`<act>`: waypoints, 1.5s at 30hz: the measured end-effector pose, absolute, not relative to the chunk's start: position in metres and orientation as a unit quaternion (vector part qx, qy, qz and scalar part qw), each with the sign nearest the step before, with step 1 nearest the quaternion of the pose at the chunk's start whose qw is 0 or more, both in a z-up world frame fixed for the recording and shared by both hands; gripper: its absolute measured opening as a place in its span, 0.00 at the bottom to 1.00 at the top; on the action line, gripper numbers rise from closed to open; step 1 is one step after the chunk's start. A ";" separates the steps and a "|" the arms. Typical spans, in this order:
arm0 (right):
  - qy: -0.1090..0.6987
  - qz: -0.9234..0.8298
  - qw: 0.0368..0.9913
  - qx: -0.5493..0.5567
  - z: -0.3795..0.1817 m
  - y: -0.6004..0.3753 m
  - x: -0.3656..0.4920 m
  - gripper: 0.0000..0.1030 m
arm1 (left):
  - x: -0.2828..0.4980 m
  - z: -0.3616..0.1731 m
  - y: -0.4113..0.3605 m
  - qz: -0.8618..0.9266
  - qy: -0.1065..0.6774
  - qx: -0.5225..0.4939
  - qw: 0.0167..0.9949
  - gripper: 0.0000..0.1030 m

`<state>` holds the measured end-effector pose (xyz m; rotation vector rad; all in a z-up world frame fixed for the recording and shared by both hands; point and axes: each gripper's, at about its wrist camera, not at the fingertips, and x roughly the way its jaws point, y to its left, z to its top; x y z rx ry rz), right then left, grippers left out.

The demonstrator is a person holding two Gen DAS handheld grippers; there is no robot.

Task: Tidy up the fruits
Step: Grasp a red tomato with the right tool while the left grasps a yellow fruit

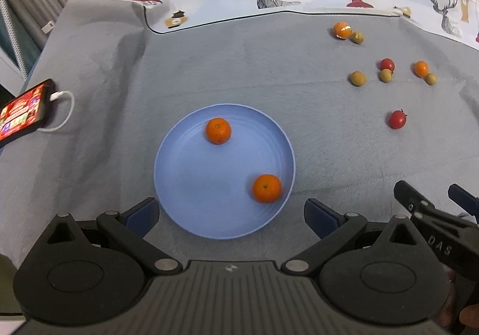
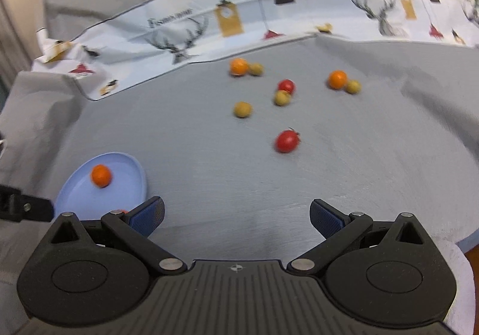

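Phone [image 1: 22, 113], far left, screen lit, white cable plugged in. Blue plate [image 1: 185, 185] on grey cloth [image 1: 209, 65], holding two oranges [image 1: 218, 130]. Left gripper [image 1: 230, 215]: fingers wide apart, empty, at the plate's near rim. Loose fruit far right: two oranges, four tan fruits [image 1: 358, 78], two red tomatoes [image 1: 397, 119]. Right gripper [image 2: 236, 217]: fingers apart, empty.
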<state>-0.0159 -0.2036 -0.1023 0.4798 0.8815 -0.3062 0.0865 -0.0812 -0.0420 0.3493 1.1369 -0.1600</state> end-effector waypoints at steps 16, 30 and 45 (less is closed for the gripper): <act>0.452 -0.173 0.838 0.251 -0.162 -0.260 0.025 0.99 | 0.139 -0.077 -0.138 -0.072 0.551 0.191 0.809 1.00; 0.459 -0.206 0.830 0.242 -0.215 -0.299 0.062 1.00 | 0.187 -0.112 -0.191 -0.073 0.559 0.208 0.799 1.00; 0.446 -0.220 0.849 0.180 -0.225 -0.300 0.073 1.00 | 0.206 -0.132 -0.197 -0.070 0.573 0.207 0.790 1.00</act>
